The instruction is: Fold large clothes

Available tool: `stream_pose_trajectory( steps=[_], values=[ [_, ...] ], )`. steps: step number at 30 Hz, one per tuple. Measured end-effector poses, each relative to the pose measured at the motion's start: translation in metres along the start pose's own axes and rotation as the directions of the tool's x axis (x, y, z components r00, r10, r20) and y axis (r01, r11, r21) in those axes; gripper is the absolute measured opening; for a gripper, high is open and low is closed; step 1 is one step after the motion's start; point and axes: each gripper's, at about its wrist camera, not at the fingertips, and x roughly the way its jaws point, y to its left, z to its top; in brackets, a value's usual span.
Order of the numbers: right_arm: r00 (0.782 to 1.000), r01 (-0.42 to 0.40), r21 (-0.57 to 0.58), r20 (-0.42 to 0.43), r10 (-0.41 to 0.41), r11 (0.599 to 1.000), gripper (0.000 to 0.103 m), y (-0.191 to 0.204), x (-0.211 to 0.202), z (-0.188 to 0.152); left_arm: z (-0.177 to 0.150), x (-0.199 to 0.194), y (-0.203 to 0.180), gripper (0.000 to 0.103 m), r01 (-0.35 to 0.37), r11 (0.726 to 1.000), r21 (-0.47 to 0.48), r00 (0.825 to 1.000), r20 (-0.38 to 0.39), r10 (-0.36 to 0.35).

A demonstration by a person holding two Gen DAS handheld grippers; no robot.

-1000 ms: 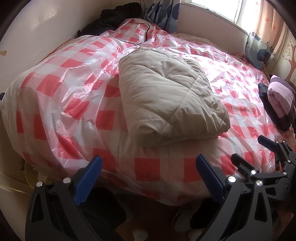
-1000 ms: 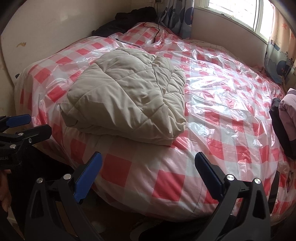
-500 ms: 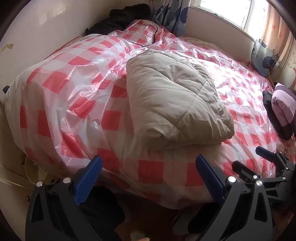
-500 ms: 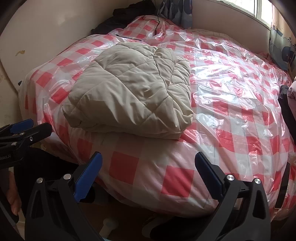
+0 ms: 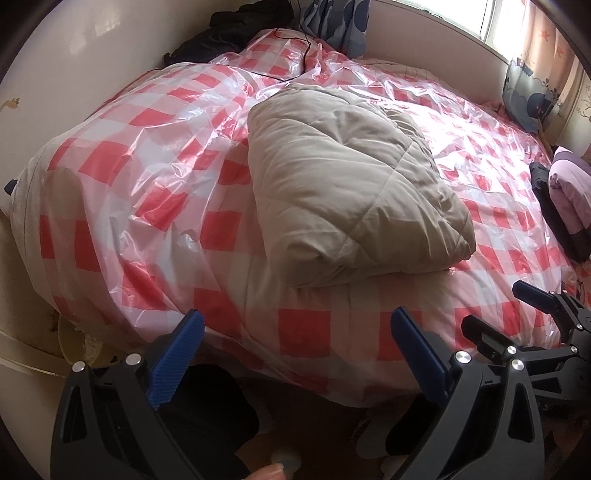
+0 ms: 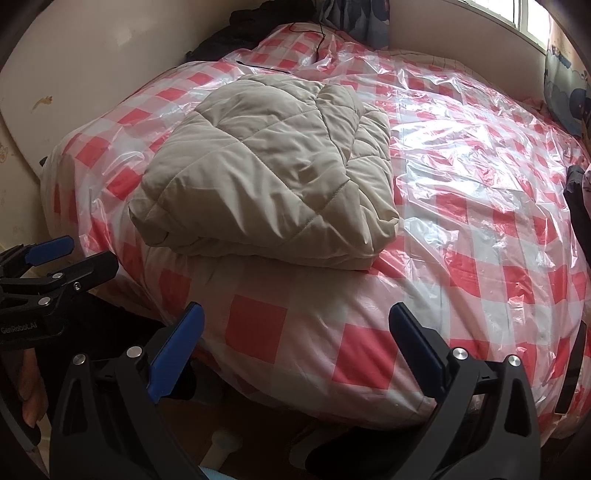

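Note:
A beige quilted garment (image 5: 351,184) (image 6: 273,170) lies folded into a thick bundle on the bed, near its front edge. My left gripper (image 5: 295,343) is open over the front edge of the bed, short of the bundle, with nothing between its blue pads. My right gripper (image 6: 295,339) is open too, also held back at the front edge and empty. Each gripper shows in the other's view: the right gripper (image 5: 532,321) at the lower right, the left gripper (image 6: 55,262) at the left edge.
The bed (image 5: 122,192) (image 6: 480,229) wears a red-and-white checked cover under shiny clear plastic. Dark clothes (image 5: 236,22) and a thin black cable (image 5: 295,55) lie at its far end. A pink and dark folded pile (image 5: 569,195) sits at the right edge. Shoes and floor lie below.
Both grippers have shifted a little, so the bed and bundle sit slightly differently in view. Both stay open and empty; the folded bundle has not moved.

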Motion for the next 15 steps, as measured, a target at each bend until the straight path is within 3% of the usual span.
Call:
stream_pose_trajectory(
  steps=[8, 15],
  values=[
    [1.000, -0.013, 0.004, -0.012, 0.013, 1.000, 0.097, 0.0008, 0.0039, -0.0017, 0.0013, -0.0013, -0.0038, 0.097, -0.061, 0.998, 0.014, 0.998, 0.005, 0.061],
    [1.000, -0.020, 0.003, -0.016, 0.020, 1.000, 0.097, 0.0005, 0.0048, -0.0029, 0.0001, 0.0020, -0.0039, 0.097, -0.034, 0.999, 0.009, 0.999, -0.016, 0.034]
  ],
)
